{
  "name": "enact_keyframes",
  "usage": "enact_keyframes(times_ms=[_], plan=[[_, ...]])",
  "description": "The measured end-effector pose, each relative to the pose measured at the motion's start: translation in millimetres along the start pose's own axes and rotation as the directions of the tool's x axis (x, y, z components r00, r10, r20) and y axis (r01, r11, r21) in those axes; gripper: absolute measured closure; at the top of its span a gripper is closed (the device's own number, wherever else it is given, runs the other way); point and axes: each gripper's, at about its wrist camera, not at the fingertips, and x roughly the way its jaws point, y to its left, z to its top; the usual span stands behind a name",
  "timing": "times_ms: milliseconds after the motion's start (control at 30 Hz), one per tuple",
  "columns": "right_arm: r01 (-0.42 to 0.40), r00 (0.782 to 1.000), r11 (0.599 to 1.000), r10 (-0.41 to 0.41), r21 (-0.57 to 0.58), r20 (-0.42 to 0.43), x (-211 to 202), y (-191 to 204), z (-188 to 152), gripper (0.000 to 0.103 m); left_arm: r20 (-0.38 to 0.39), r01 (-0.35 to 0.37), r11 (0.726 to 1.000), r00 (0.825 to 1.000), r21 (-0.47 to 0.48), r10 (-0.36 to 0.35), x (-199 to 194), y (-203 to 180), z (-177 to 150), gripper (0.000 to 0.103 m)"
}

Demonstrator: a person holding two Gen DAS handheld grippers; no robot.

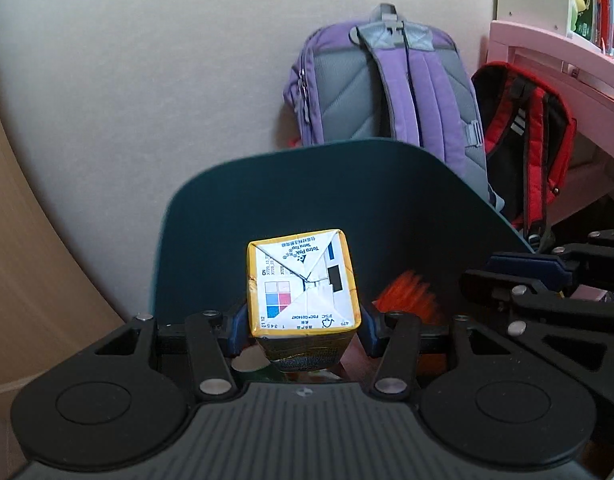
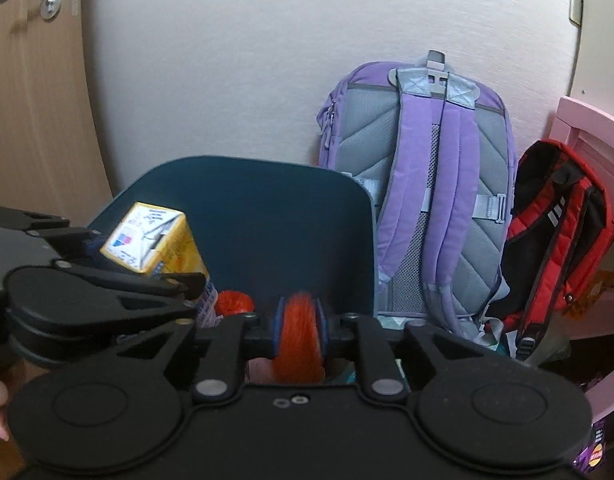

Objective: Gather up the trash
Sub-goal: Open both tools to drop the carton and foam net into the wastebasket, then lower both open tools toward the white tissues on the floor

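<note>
Here I see a pale wall behind a dark teal bin (image 1: 347,200), with a wooden door (image 2: 35,100) left of it; right of it a purple backpack (image 1: 379,80) leans upright against the wall, a red backpack (image 1: 527,140) beyond. My left gripper (image 1: 305,330) is clenched on a yellow carton (image 1: 303,280) over the bin's mouth, its long axis along the fingers, base pointing toward the bin's back wall. My right gripper (image 2: 300,332), just right of it, has an orange, blurred item (image 2: 300,336) between its pads; whether they still press it, I cannot tell.
</note>
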Motion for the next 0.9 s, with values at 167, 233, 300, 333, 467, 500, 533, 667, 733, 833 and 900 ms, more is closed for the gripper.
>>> enact_keyframes(times_ms=[167,233,300,333,467,500,533,667,733,833,900], plan=[[0.018,1.0,0.999,-0.018,-0.041,-0.016,-3,2,-3,0.064,-0.018,0.0,1.0,1.0,-0.022,-0.001,1,2,-3,0.05],[0.013,1.0,0.999,-0.014,-0.042,-0.01,-7,2,-3,0.063,-0.012,0.002,1.0,1.0,-0.021,-0.002,-1,1,-4,0.048],[0.017,1.0,0.999,-0.018,-0.049,-0.005,-13,2,-3,0.061,-0.008,-0.004,1.0,1.0,-0.017,0.004,-6,0,-4,0.04],[0.017,1.0,0.999,-0.017,-0.051,0.001,-16,2,-3,0.059,-0.005,-0.01,1.0,1.0,-0.021,0.01,-10,1,-4,0.037],[0.012,1.0,0.999,-0.011,-0.036,0.026,-35,-1,-1,0.052,0.024,0.001,1.0,1.0,-0.023,-0.001,-31,2,-5,0.034],[0.008,0.999,0.999,-0.007,-0.034,0.032,-41,-2,-1,0.052,0.027,0.003,1.0,1.0,-0.02,-0.003,-38,1,-7,0.034],[0.008,0.999,0.999,-0.007,-0.032,0.037,-47,-2,-1,0.051,0.034,0.005,1.0,0.999,-0.015,-0.005,-47,0,-8,0.034],[0.004,0.998,0.999,-0.002,-0.032,0.062,-75,-1,-3,0.049,0.051,0.017,1.0,0.999,-0.013,-0.016,-77,-2,-13,0.034],[-0.005,0.997,0.999,0.007,-0.032,0.072,-90,-1,-6,0.048,0.063,0.012,1.0,0.998,-0.009,-0.011,-93,-3,-16,0.034],[-0.013,0.996,0.999,0.017,-0.039,0.092,-113,3,-11,0.046,0.086,0.019,1.0,0.996,-0.014,-0.018,-122,-5,-23,0.034],[-0.022,0.995,0.999,0.026,-0.046,0.1,-126,5,-15,0.045,0.094,0.023,1.0,0.995,-0.019,-0.021,-137,-5,-26,0.034]])
